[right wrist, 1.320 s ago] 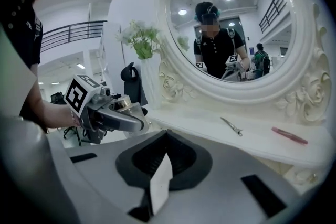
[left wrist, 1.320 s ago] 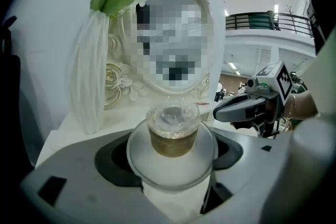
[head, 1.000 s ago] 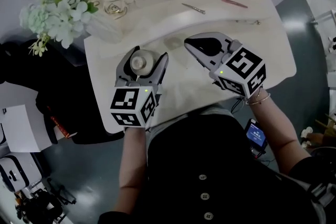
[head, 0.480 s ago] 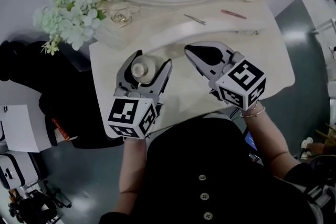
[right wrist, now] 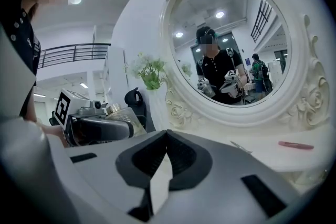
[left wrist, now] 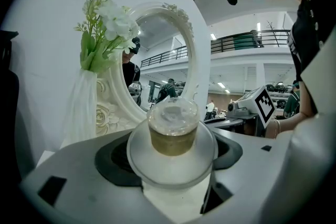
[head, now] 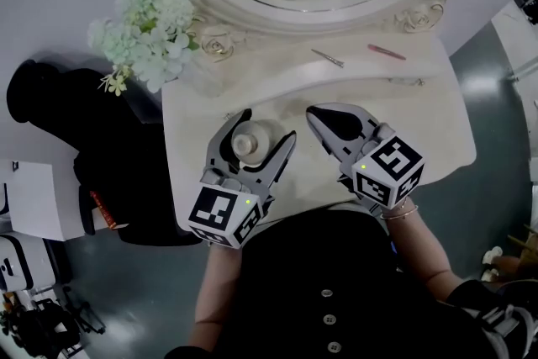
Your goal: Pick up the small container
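Observation:
The small container (head: 246,145), a pale round bottle with a clear cap, sits between the jaws of my left gripper (head: 250,139) over the dressing table's front left. In the left gripper view both dark pads press against the sides of the container (left wrist: 173,139), so the left gripper (left wrist: 172,157) is shut on it. I cannot tell whether the container's base rests on the table. My right gripper (head: 319,115) is to its right, jaws shut with nothing in them; the right gripper view shows the right gripper's (right wrist: 165,136) tips meeting, and the container (right wrist: 118,113) to the left.
A vase of white flowers (head: 151,42) stands at the back left beside the oval mirror's ornate frame (head: 220,42). A metal tool (head: 328,58) and a pink stick (head: 386,53) lie at the back right. The cream table's edge (head: 458,139) curves round on the right.
The head view has shifted, so the table sits lower in frame. The container stays between the left jaws throughout. The right gripper stays shut beside it.

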Motion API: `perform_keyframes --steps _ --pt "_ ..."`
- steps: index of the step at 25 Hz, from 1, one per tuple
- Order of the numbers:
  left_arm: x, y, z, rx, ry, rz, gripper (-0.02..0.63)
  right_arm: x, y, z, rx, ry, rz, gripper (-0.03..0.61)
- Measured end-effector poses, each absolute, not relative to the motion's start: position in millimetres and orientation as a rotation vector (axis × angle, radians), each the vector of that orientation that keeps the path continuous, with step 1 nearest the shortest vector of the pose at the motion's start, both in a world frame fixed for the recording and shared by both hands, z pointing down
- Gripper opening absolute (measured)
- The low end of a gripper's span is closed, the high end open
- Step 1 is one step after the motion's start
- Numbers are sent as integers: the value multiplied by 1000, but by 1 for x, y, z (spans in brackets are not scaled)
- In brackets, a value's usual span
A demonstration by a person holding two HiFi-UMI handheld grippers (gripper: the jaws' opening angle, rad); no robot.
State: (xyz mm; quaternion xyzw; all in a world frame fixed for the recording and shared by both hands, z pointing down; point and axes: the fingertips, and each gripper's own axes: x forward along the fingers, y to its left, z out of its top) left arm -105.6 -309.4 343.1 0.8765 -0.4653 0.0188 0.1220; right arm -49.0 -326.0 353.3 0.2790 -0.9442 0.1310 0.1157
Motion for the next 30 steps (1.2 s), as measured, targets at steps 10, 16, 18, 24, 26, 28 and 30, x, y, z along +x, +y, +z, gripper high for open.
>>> perform_keyframes --steps 10,16,18,24,26,28,30 --pt "-104 -296 358 2502 -1320 29 330 -45 -314 364 807 -2757 394 2" --pt "-106 -292 367 2463 -1314 27 329 -44 -307 370 807 -2744 403 2" --pt "-106 -290 368 2461 -1309 28 330 -45 -304 370 804 -2745 405 2" --pt "-103 -287 369 2468 -1289 27 330 -49 -299 371 804 -2747 421 2" --pt "-102 -286 370 2471 -1282 27 330 -50 -298 372 796 -2743 418 2" --pt "-101 -285 370 2479 -1275 27 330 -51 -296 374 784 -2737 413 2" --pt "-101 -284 371 2483 -1270 31 330 -52 -294 376 775 -2730 415 2"
